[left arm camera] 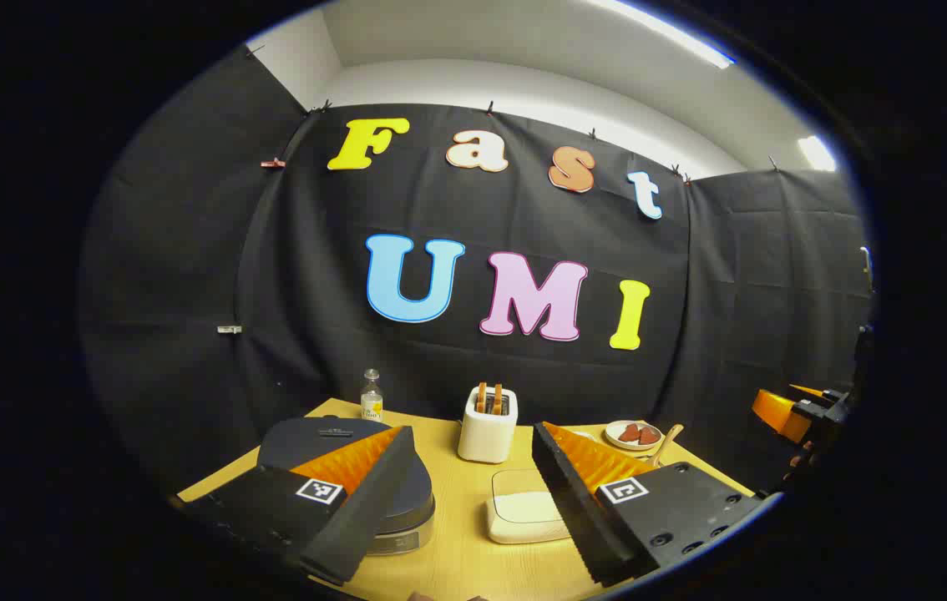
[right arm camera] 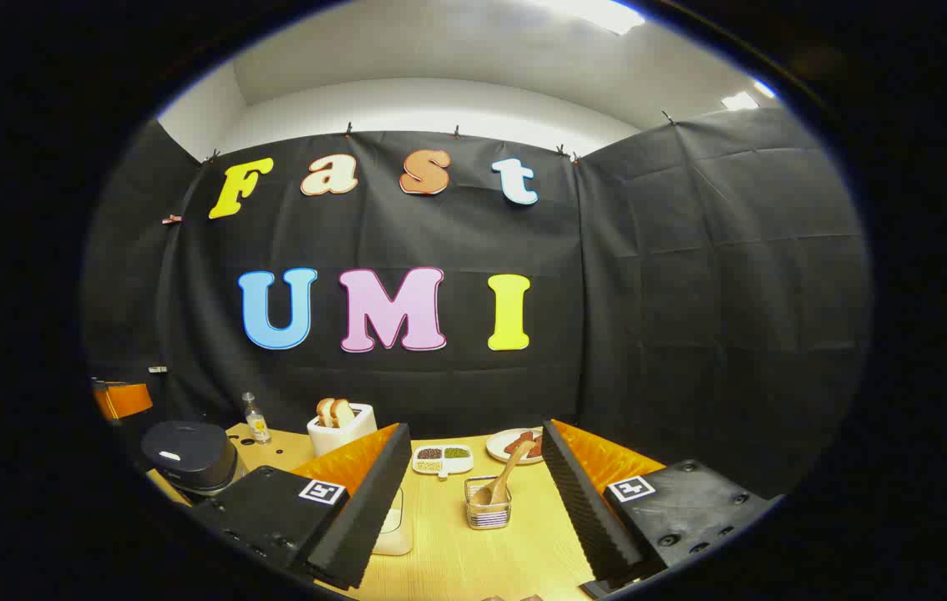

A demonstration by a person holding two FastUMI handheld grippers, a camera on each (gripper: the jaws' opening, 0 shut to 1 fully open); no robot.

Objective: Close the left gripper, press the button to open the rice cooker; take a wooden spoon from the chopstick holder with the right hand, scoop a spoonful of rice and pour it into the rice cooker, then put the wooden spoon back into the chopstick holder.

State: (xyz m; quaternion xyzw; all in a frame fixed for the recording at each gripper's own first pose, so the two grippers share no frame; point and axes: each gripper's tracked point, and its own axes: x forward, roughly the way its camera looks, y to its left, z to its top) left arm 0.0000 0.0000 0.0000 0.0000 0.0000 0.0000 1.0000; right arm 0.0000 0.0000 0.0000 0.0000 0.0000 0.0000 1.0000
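The left gripper (left arm camera: 473, 509) is held wide open above the table (left arm camera: 457, 568), nothing grasped; one finger overlaps the cooker (left arm camera: 340, 442), lid down. The right gripper (right arm camera: 473, 501) is likewise spread and empty. Between its fingers, beyond the tips, the holder (right arm camera: 488, 505) is seen with the spoon (right arm camera: 507, 474) leaning in it. Behind the holder lies a grain dish (right arm camera: 442, 458).
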